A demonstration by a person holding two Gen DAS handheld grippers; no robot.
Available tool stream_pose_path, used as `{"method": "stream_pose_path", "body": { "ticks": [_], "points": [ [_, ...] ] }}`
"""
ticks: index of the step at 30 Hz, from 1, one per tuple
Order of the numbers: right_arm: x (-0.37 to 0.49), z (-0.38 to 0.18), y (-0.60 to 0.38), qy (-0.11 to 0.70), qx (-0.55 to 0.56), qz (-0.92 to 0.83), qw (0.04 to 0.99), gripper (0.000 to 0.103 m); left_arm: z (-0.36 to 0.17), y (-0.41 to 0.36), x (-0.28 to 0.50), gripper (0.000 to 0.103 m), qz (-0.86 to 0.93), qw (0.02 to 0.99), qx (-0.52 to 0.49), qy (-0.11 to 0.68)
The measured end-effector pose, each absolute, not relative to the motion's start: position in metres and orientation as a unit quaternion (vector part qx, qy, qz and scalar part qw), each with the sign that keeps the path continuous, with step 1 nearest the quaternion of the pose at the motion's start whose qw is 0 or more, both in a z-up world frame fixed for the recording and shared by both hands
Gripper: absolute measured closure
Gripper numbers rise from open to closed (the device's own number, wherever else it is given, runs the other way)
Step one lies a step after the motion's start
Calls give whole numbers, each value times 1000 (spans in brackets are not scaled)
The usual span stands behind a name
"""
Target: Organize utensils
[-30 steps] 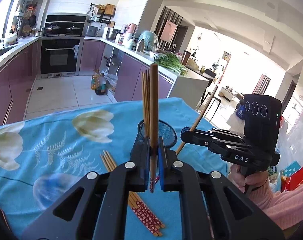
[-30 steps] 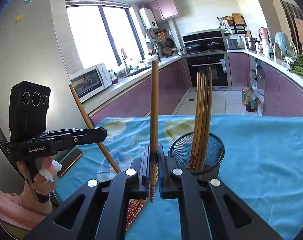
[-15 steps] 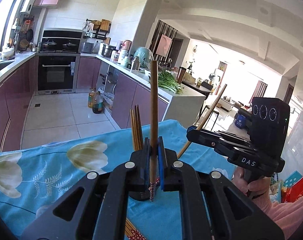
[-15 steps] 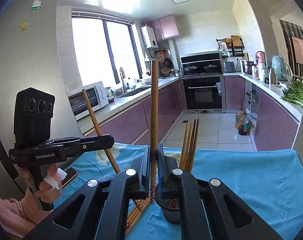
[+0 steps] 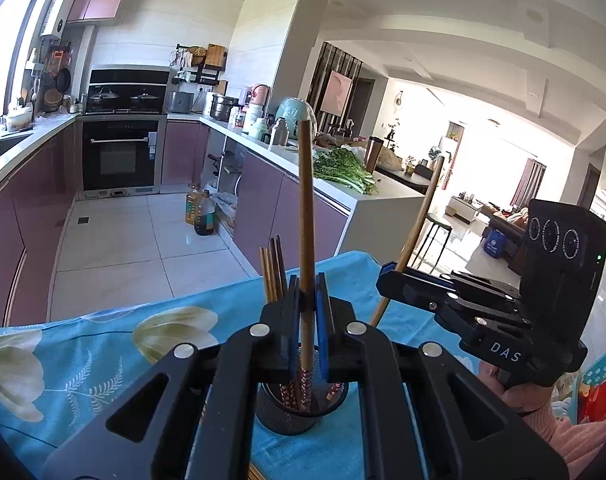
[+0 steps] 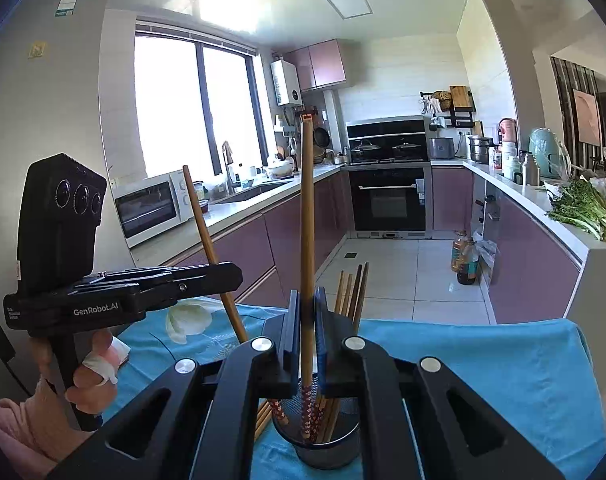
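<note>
Left gripper (image 5: 306, 300) is clamping one chopstick (image 5: 305, 208) upright; right gripper (image 6: 306, 308) is doing the same with a second chopstick (image 6: 307, 216). Compared with a second ago, both are sitting higher, and the mesh cup (image 6: 327, 446) is now lying directly under each patterned tip instead of ahead of them, so the drop-in looks imminent. Both hands are tilting slightly downward over the blue tablecloth (image 6: 483, 368). Several chopsticks are already standing in the cup; a few loose chopsticks (image 6: 263, 420) are lying beside it.

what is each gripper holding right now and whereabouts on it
Each holds one chopstick near its patterned lower end: left gripper its chopstick, right gripper its chopstick.
</note>
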State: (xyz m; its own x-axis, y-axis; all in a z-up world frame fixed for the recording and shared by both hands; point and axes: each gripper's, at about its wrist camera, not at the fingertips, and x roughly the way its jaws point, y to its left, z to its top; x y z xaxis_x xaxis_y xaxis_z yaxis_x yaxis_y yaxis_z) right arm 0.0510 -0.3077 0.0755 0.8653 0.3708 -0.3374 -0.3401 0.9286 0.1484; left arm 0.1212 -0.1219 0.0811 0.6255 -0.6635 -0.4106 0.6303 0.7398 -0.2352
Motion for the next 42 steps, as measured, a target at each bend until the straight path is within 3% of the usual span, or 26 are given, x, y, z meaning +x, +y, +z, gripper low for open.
{"method": "stream_pose_path", "body": {
  "ticks": [24,42],
  "points": [
    [100,17,-309,320,51,173,930,97,18,-154,158,95,-345,866,41,360],
    [121,5,-308,332,80,161,926,94,3,-159,190,94,-331,864,12,379]
  ]
}}
